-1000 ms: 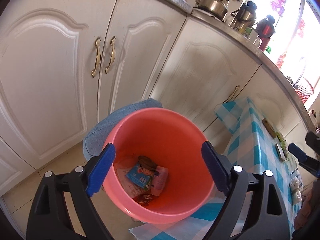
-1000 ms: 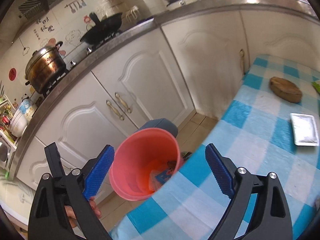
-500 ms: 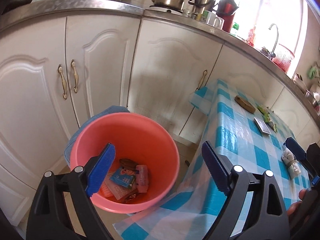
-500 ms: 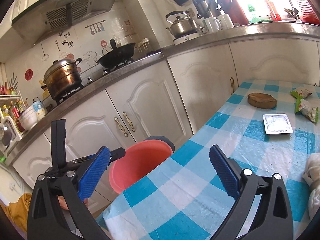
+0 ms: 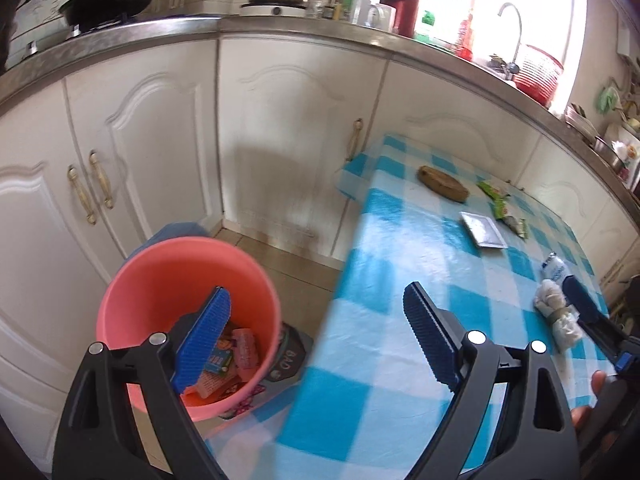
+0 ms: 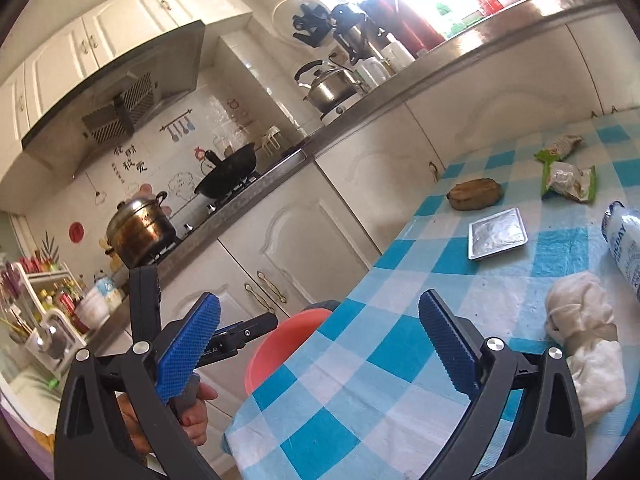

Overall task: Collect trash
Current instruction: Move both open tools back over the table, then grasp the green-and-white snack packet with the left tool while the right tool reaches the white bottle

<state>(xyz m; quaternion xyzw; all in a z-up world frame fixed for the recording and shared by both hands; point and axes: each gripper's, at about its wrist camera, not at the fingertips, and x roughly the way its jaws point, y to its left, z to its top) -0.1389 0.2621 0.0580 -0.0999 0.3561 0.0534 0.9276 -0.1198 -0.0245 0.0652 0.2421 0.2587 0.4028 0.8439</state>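
Both grippers hang empty, wide apart: the left gripper by the pink bin on the floor, the right gripper over the counter, near the crumpled white wad.

Two wrist views, both over checked table and bucket.

Daylight from the blown-out kitchen window flooded both views, leaving glare on the glossy blue-and-white checked tablecloth. Fisheye bending curved the edges, corners vignetted dark; slight motion blur.
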